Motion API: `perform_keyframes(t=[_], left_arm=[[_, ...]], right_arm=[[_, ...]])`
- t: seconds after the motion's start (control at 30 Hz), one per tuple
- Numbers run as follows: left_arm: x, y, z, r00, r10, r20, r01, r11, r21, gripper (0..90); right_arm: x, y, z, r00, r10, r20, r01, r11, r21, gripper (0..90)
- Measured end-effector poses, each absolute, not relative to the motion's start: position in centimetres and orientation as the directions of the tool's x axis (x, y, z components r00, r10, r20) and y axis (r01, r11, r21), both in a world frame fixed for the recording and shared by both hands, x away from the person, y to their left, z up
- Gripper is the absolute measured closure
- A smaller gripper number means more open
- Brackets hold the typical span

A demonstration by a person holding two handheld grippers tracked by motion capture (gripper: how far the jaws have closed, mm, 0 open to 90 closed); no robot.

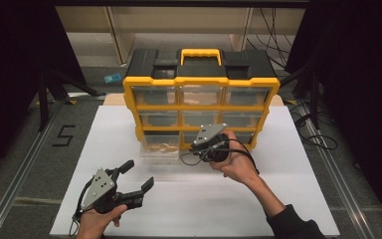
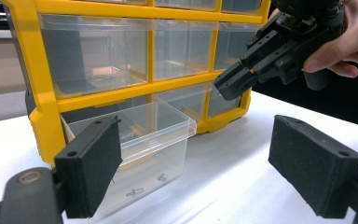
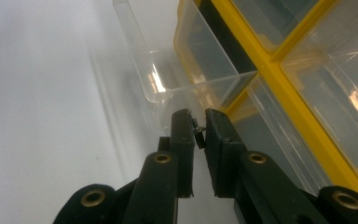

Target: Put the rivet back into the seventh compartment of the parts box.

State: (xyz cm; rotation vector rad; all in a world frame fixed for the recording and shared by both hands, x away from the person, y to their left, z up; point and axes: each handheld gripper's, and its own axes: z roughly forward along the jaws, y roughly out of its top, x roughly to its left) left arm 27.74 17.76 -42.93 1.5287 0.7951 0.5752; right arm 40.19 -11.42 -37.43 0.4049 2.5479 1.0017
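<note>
A small dark screw (image 3: 196, 132) is pinched between the nearly closed right tongs (image 3: 198, 122) beside the pulled-out clear drawer (image 2: 140, 135); the left tongs (image 2: 205, 163) are held wide open, empty.

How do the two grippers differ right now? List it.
1. The left gripper has its jaws spread wide and empty; the right gripper has its jaws nearly shut on a small dark part.
2. The left gripper hovers over bare table; the right gripper is up at the organizer, beside the pulled-out drawer.
Both are black and hand-held.
</note>
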Motion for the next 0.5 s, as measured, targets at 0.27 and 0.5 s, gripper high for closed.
perform_keyframes(t=[0.27, 0.5], left_arm=[[27.7, 17.8, -42.9, 0.637, 0.765, -0.095, 0.151, -0.003, 0.989, 16.7], [27.7, 17.7, -43.0, 0.638, 0.762, -0.114, 0.165, 0.01, 0.986, 16.7]], right_arm=[[40.7, -10.6, -36.7, -0.891, 0.395, -0.224, 0.124, 0.686, 0.716, 82.2], [41.2, -9.8, -36.3, -0.896, 0.383, -0.225, 0.113, 0.685, 0.72, 82.2]])
